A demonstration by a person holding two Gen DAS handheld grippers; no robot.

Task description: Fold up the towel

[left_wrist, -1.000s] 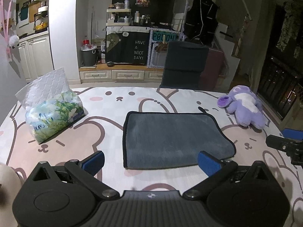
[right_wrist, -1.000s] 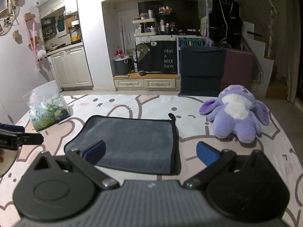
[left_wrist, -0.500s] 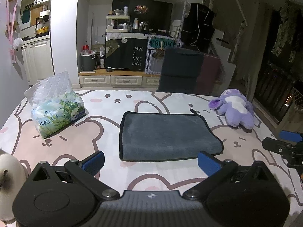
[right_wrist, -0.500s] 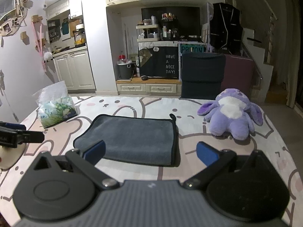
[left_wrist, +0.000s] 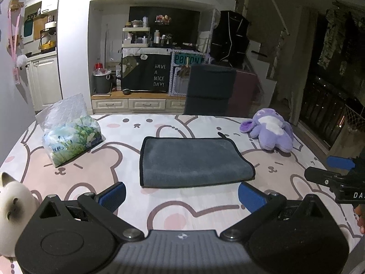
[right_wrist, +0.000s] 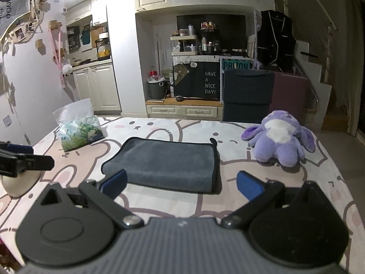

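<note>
Towel (left_wrist: 194,161), grey with dark piping, is found lying flat on the bench (left_wrist: 127,159) just beyond the fingertips of both tools, touched by neither. It looks already doubled, its rounded fold edge turned toward the fingers, so a further fold or a finished job is equally plausible.

Left gripper (left_wrist: 181,193) is held low and level, fingers (left_wrist: 113,193) spread wide and empty, the towel framed between them. Right gripper (right_wrist: 181,182) is posed the same way, fingers (right_wrist: 249,183) parted and holding nothing, the towel ahead and slightly left of centre. Such a hover suits either a fresh pinch at the near edge or a retreat.

Farther out, a tissue pack (left_wrist: 70,140) is seen beyond the left finger, a purple plush (left_wrist: 271,131) beyond the right one, both well apart from the cloth.
</note>
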